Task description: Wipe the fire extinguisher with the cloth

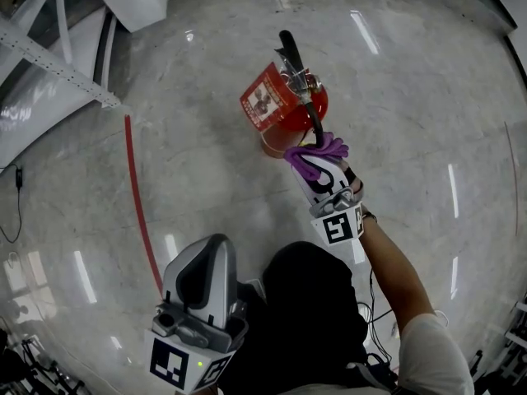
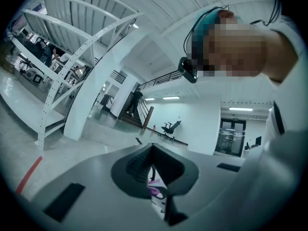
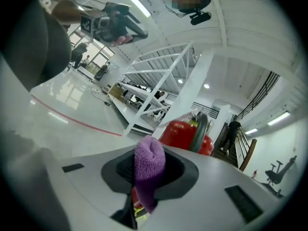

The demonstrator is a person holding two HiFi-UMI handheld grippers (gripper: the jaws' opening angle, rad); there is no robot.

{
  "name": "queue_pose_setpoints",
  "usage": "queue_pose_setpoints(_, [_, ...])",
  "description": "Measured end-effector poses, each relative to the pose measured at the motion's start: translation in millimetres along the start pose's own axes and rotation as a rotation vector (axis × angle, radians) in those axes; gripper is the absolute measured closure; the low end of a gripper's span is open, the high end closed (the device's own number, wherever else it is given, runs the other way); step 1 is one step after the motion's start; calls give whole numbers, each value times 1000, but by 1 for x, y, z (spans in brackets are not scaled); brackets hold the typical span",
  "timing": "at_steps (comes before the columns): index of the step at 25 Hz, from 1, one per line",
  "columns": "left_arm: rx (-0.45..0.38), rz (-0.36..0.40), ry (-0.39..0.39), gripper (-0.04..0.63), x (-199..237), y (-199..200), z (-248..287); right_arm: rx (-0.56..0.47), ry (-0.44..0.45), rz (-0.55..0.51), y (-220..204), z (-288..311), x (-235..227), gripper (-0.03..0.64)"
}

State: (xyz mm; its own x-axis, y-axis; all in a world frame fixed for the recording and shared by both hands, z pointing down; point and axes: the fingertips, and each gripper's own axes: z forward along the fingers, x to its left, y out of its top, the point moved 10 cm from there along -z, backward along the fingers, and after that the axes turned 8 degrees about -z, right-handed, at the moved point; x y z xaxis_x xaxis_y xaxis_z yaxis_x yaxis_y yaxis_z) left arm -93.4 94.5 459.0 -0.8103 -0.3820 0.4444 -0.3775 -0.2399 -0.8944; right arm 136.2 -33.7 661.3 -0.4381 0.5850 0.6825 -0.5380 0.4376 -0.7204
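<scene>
Right gripper (image 1: 321, 169) clamps purple cloth (image 3: 149, 163) — tips buried — by the fire extinguisher (image 1: 276, 105).

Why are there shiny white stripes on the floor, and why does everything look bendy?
Head view: ceiling lights glaring off the glossy floor make the stripes. Right gripper view: the wide lens curves the room and darkens the corners. Left gripper view: same bending, the white frame bows.

Fluffy terry cloth (image 3: 149, 165); glossy red metal extinguisher (image 1: 286, 122); polished stone floor (image 1: 206, 188)
</scene>
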Motion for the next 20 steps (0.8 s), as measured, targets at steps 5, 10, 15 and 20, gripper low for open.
queue_pose_setpoints(5, [26, 4, 9, 592, 3, -5, -8, 88, -9, 77, -49, 32, 39, 549])
queue_pose_setpoints(10, [16, 5, 14, 592, 7, -3, -11, 120, 34, 155, -77, 61, 78, 549])
queue_pose_setpoints(15, [0, 6, 19, 592, 11, 0, -13, 150, 102, 220, -94, 84, 105, 549])
queue_pose_setpoints(20, [-12, 7, 26, 592, 15, 3, -15, 172, 181, 335, -99, 95, 121, 549])
